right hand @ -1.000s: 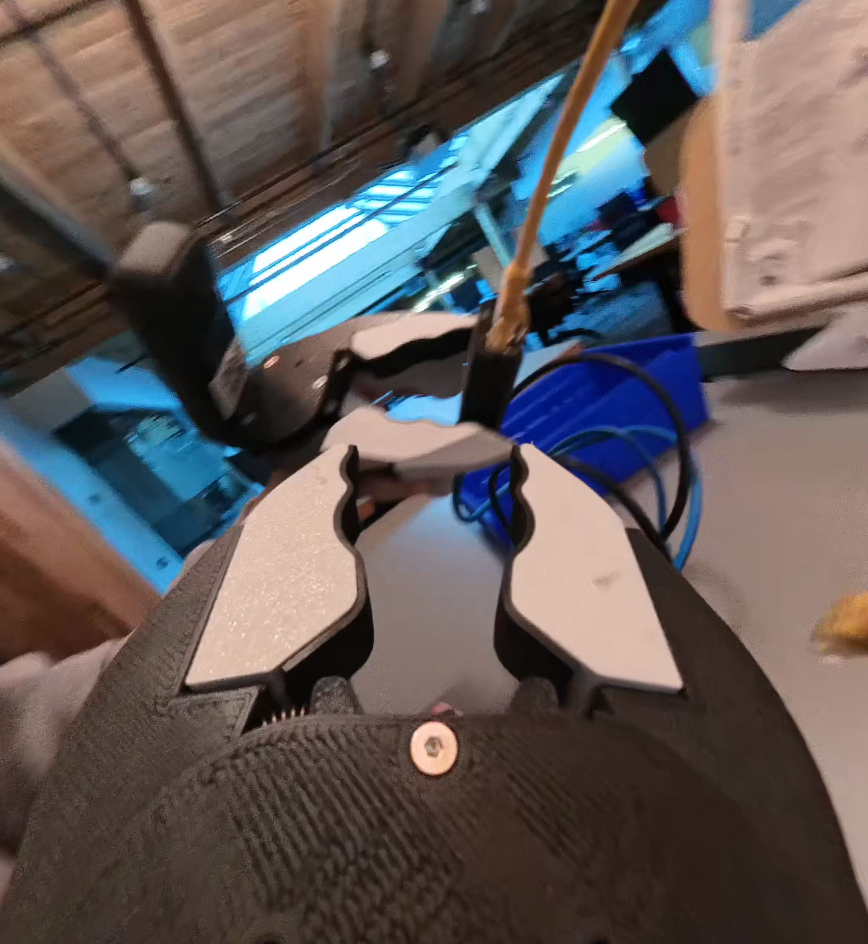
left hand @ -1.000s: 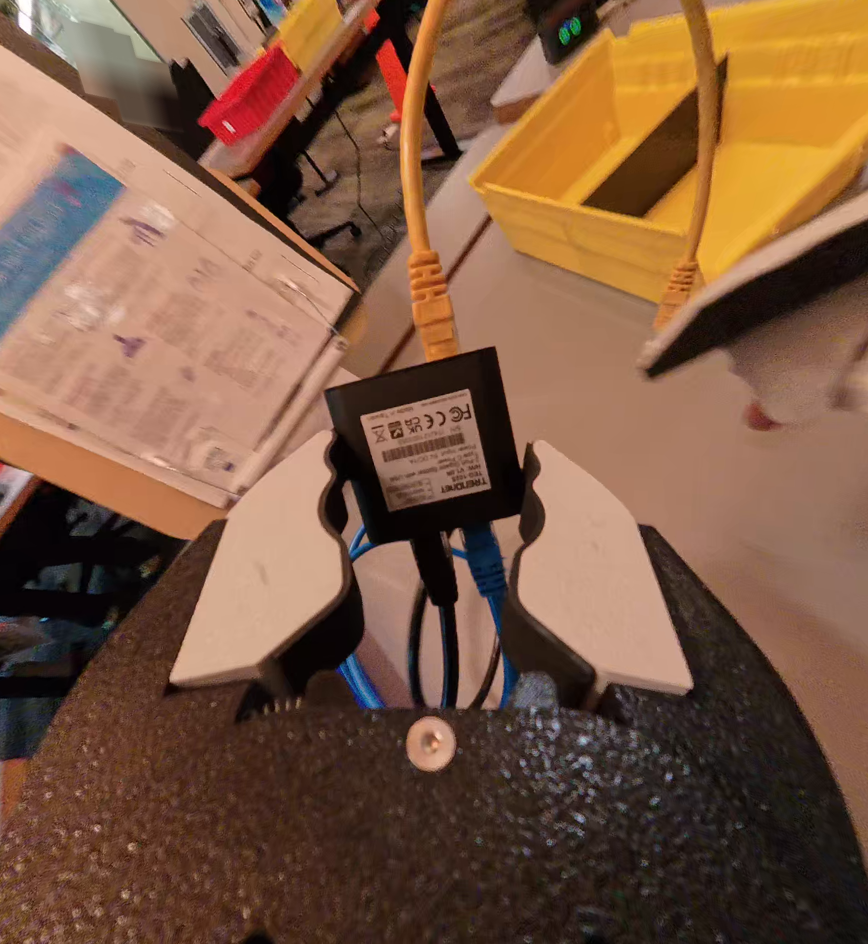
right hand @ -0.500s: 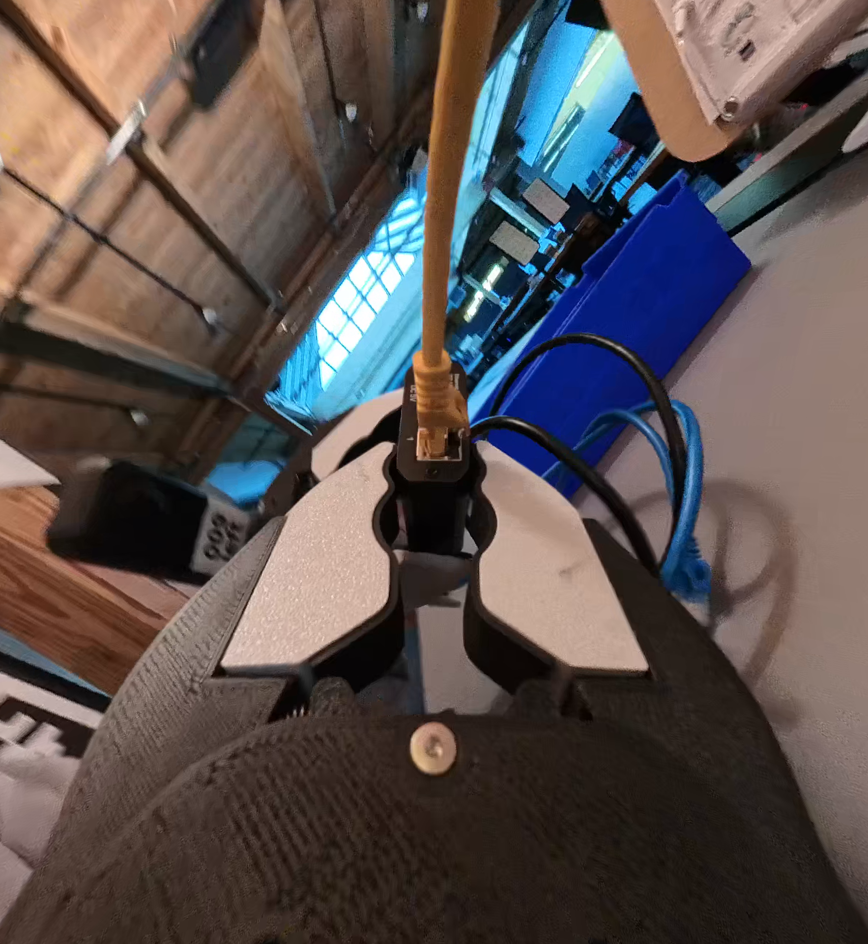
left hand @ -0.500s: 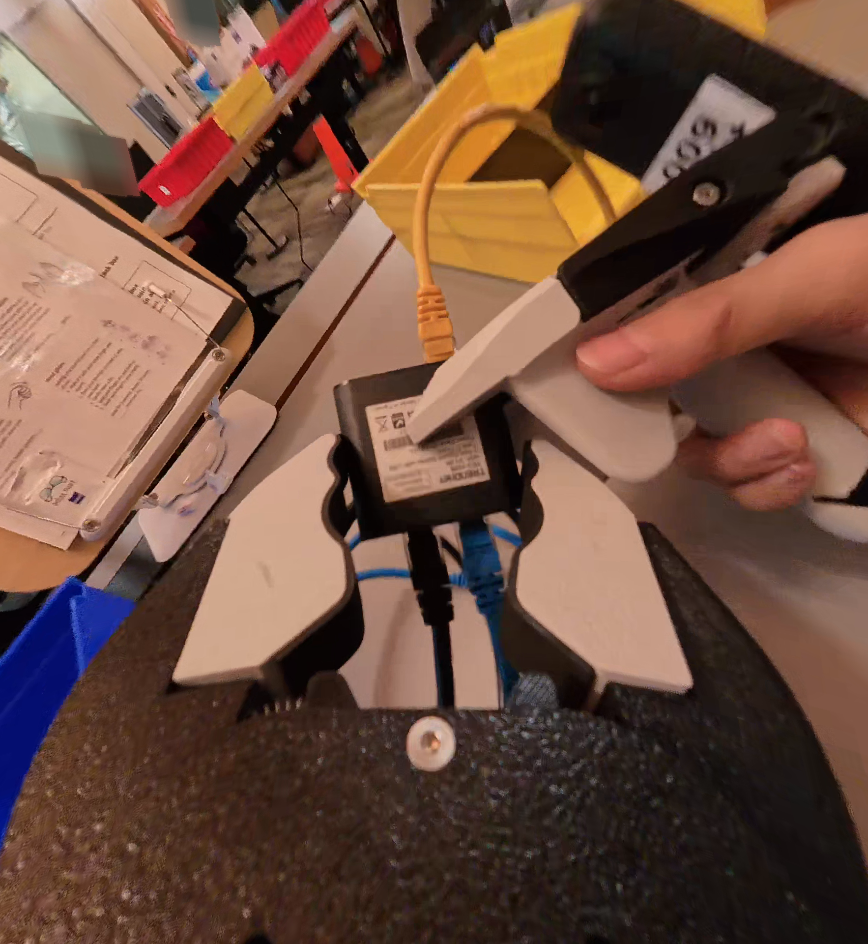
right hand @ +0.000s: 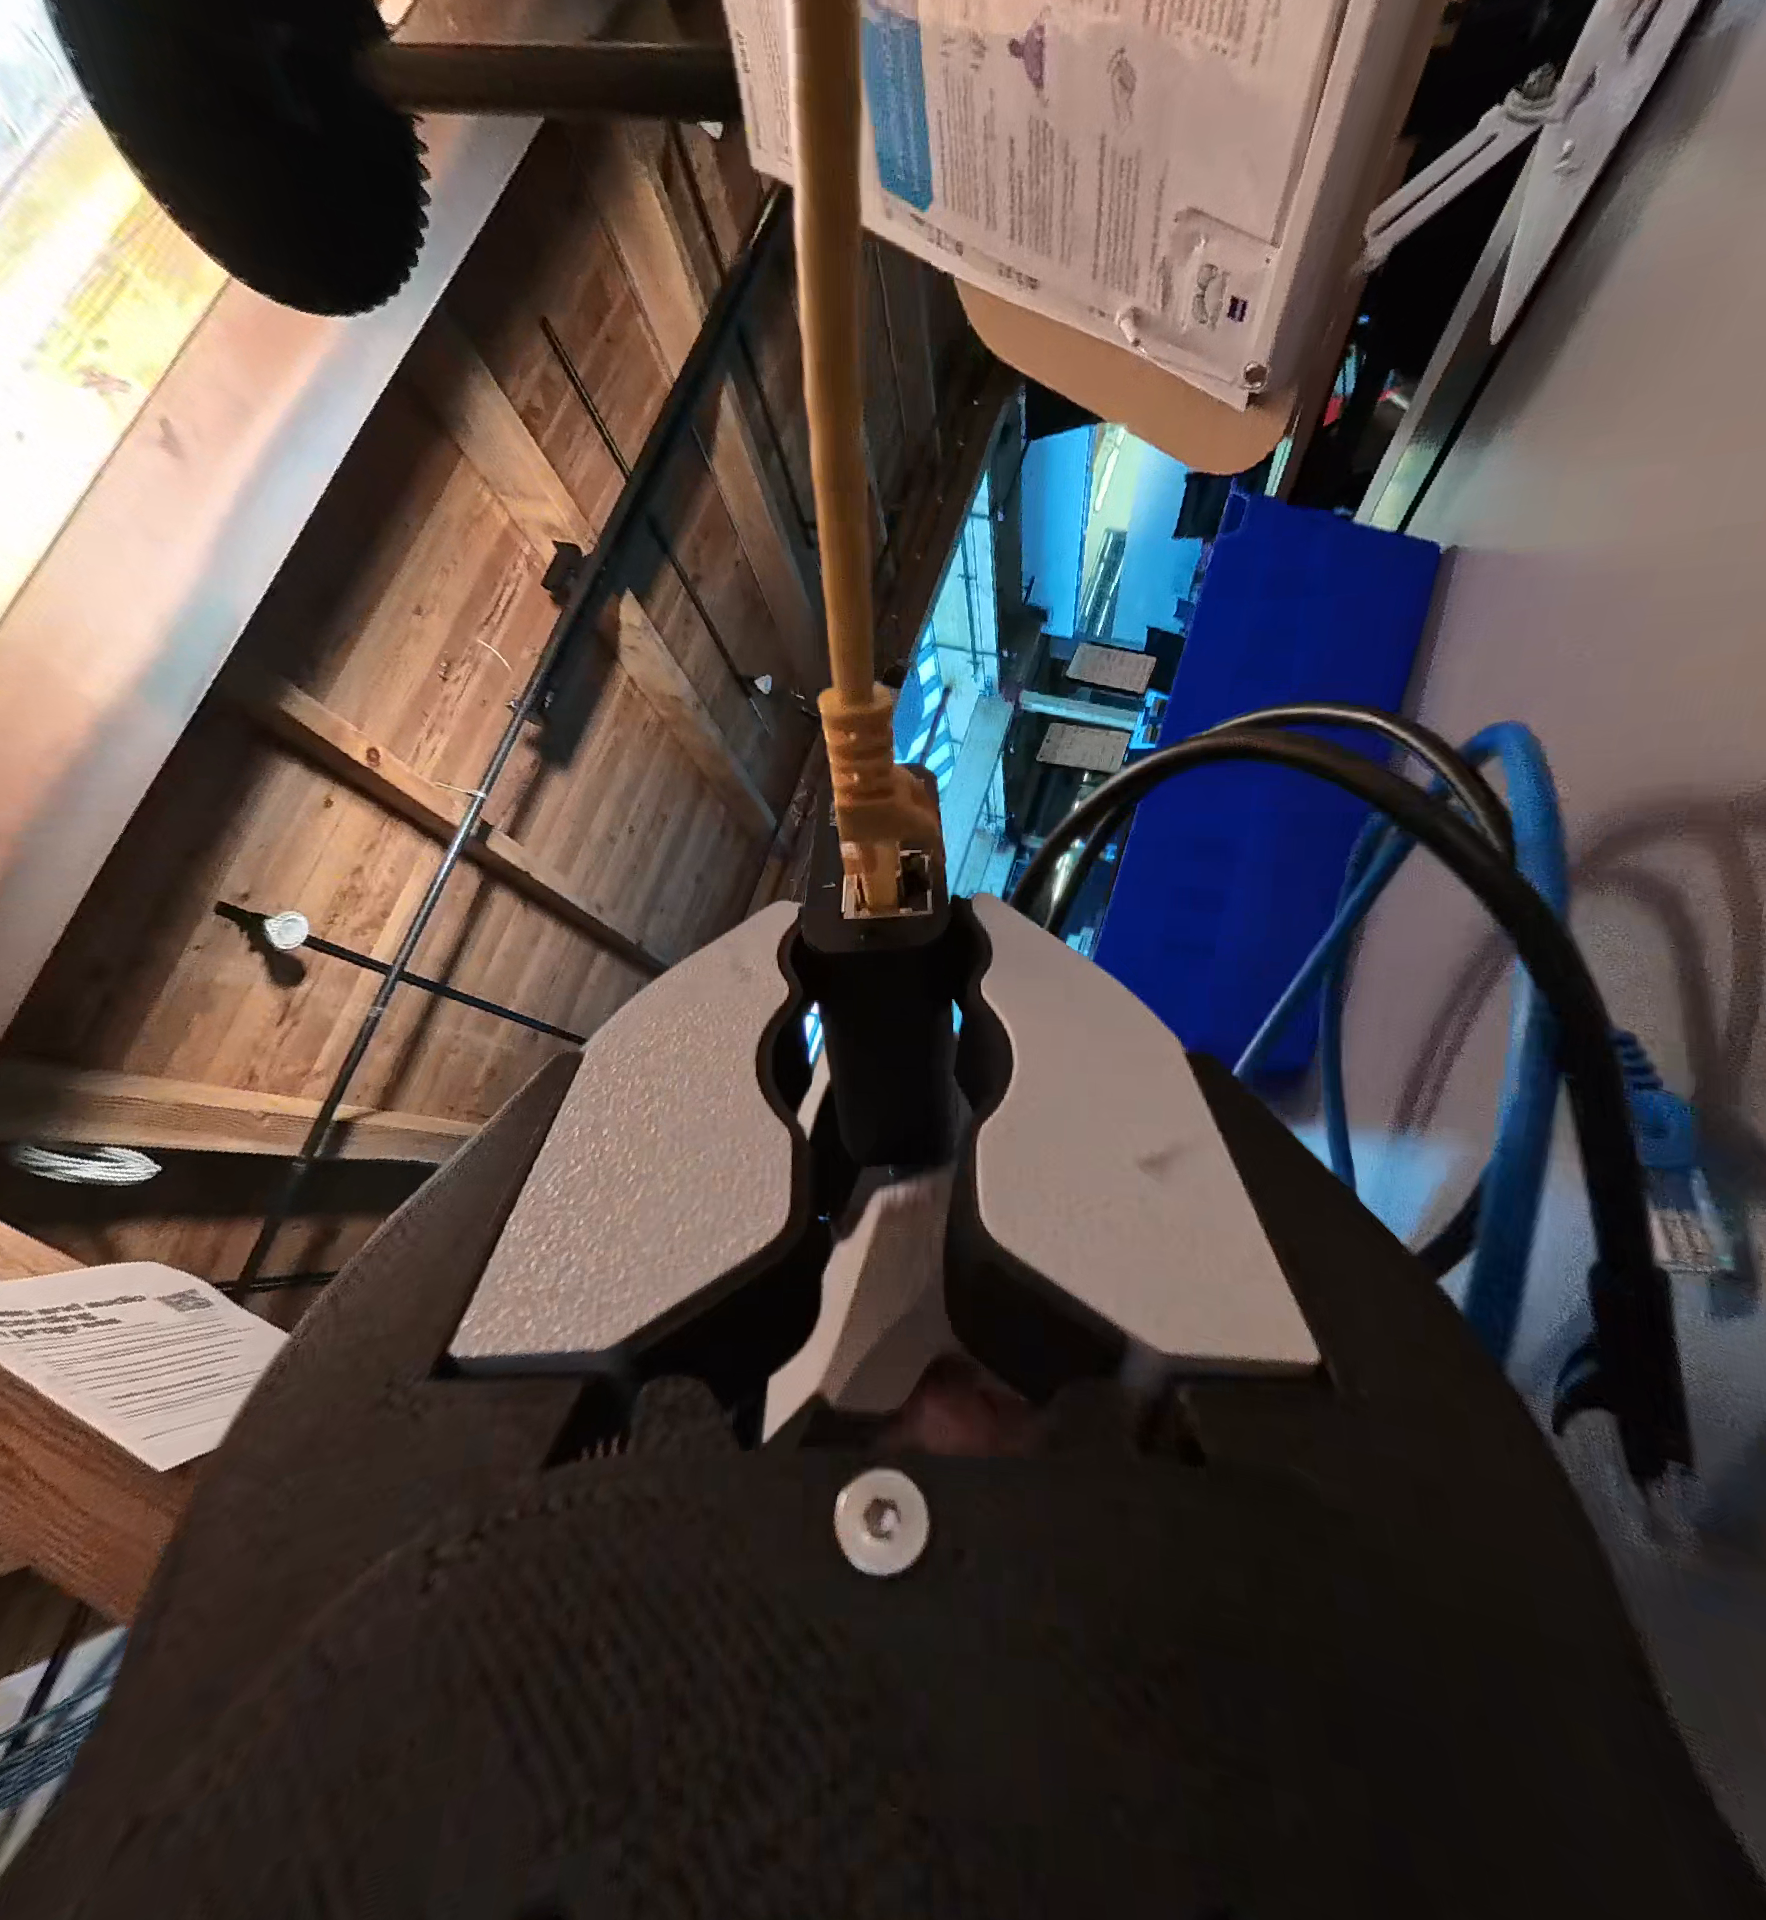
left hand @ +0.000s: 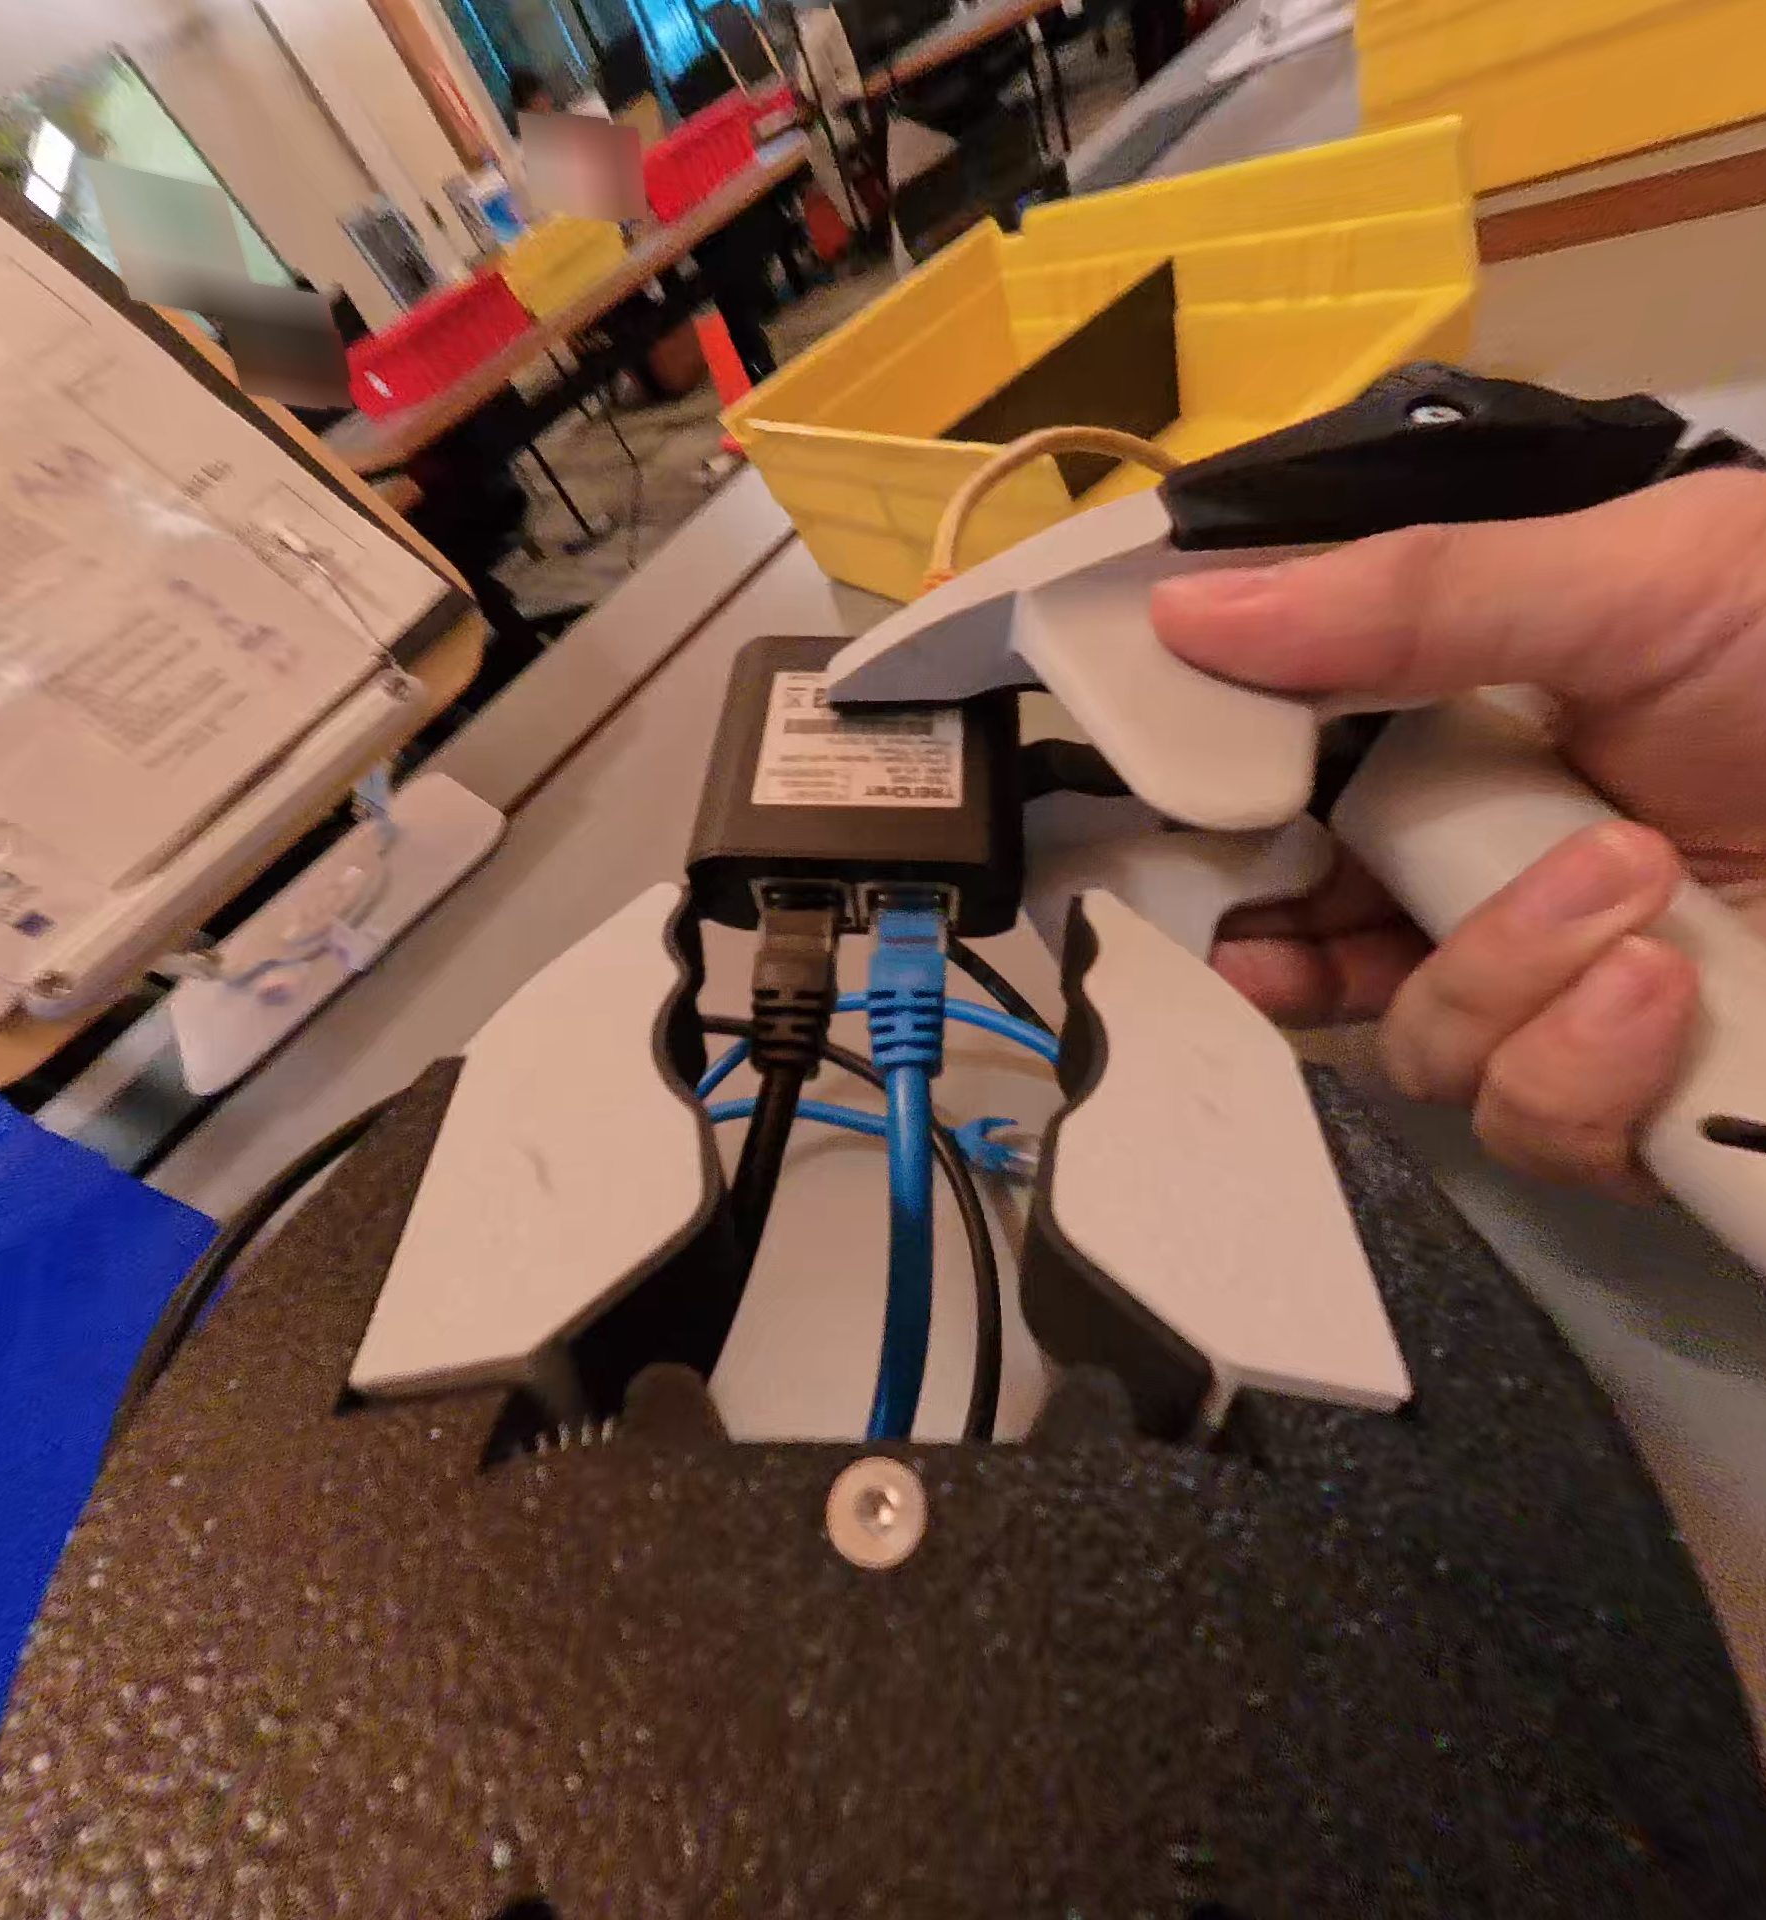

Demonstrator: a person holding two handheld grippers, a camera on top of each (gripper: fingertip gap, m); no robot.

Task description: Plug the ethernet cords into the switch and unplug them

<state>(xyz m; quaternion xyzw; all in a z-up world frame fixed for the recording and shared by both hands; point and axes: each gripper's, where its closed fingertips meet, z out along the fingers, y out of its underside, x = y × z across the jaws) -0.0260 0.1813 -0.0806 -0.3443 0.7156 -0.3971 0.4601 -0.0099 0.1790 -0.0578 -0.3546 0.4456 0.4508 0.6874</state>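
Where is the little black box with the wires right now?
The small black plastic switch sits clamped between the right gripper fingers, just ahead of the open left gripper in the left wrist view.

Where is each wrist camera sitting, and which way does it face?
Left wrist view: behind the open left gripper, facing the switch, black cord and blue cord plugged in; a hand shows at right.
Right wrist view: behind the right gripper, rolled sideways, shut on the switch, yellow cord ahead.
Shared: switch, blue cord, blue bin.

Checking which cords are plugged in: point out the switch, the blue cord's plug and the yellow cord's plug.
switch [left hand: 858,769]: left wrist view, labelled top face.
blue cord's plug [left hand: 905,961]: left wrist view, plug body.
yellow cord's plug [right hand: 863,790]: right wrist view, ribbed boot.
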